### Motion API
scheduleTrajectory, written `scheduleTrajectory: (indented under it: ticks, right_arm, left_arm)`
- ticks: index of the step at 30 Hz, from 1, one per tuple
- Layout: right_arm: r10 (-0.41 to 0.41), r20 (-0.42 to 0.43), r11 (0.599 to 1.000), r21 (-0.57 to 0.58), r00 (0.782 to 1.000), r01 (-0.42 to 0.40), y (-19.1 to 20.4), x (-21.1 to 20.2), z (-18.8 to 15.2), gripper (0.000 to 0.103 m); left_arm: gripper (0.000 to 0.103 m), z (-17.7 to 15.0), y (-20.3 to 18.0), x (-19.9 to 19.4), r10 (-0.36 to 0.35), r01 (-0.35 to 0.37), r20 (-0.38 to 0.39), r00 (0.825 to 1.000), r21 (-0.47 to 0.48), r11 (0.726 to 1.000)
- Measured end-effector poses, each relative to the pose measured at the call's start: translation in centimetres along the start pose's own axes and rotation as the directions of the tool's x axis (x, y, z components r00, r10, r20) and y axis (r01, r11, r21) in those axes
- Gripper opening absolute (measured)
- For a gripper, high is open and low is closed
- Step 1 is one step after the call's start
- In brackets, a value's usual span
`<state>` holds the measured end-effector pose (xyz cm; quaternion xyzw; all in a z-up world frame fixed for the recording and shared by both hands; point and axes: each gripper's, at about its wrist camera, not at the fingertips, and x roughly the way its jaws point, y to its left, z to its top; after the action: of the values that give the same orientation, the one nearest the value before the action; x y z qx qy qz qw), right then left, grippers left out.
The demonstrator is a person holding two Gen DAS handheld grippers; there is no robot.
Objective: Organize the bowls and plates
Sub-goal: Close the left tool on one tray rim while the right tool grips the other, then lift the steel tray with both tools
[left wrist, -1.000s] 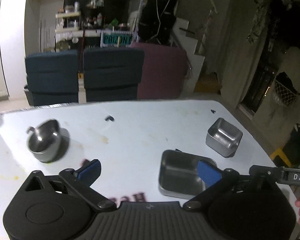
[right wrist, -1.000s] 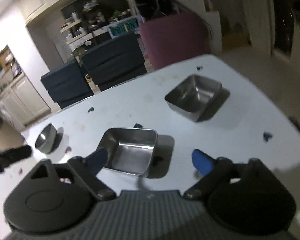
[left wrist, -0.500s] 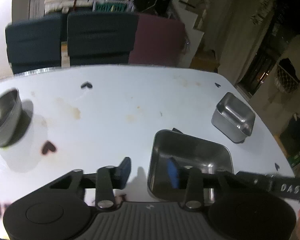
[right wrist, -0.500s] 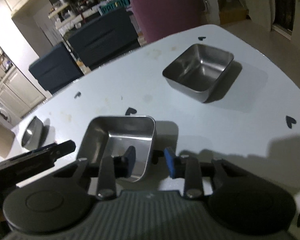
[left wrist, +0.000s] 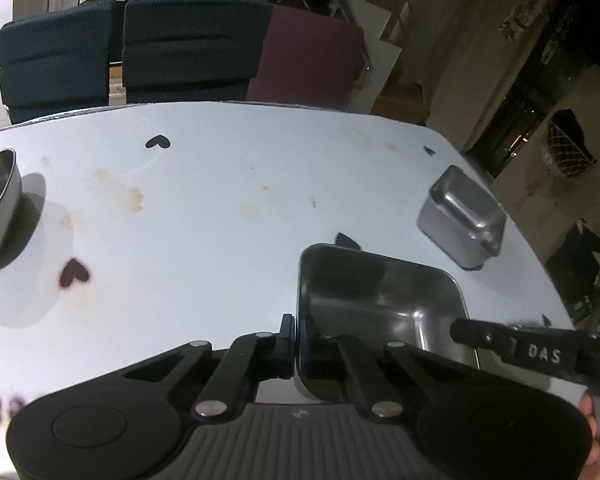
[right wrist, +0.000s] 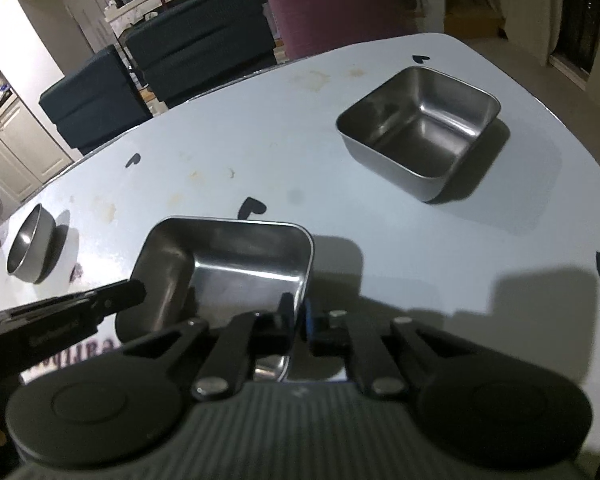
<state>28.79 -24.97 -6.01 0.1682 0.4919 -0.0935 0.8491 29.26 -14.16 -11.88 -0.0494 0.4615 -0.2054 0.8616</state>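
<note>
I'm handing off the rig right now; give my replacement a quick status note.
Left tool: shut on the near square tray's left wall. Right tool: shut on the same tray's right wall.
Second square tray sits apart, far right on the table. Round bowl sits far left.
Done: two-handed grip on the near tray.
Left: nothing is stacked yet; likely nest the trays, then deal with the bowl.

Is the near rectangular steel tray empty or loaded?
Empty. The rectangular stainless steel tray shows only bare shiny metal inside; both tongs grip opposite walls.
</note>
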Motion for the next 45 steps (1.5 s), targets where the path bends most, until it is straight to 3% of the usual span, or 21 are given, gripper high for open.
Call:
scheduleTrajectory:
  ticks: [12,19,28,45]
  right_arm:
    - [0.036,0.109,0.996,-0.085,0.993,-0.027,-0.5,-6.1,-1.2,0.003]
    - [0.059,0.101,0.985,-0.17,0.993,-0.041,-0.2,-8.6,-3.6,0.004]
    - [0.049,0.044,0.976,-0.213,0.998,-0.038,-0.3,-8.2,-5.4,0.004]
    - [-0.016,0.001,0.967,-0.256,1.0,0.016,1.0,-4.9,-5.6,0.004]
  left_arm:
    - [0.006,-3.3,-3.8,-7.5,0.015,-0.018,0.062,0.998,0.05,0.999]
    - [0.005,-5.6,-4.5,-9.7,0.041,-0.044,0.071,0.997,0.045,0.998]
    - [0.006,-8.1,-4.4,-9.6,0.059,-0.06,0.014,0.998,0.069,0.996]
    - [0.006,-7.9,-3.3,-5.5,0.078,-0.076,-0.024,0.997,0.077,0.994]
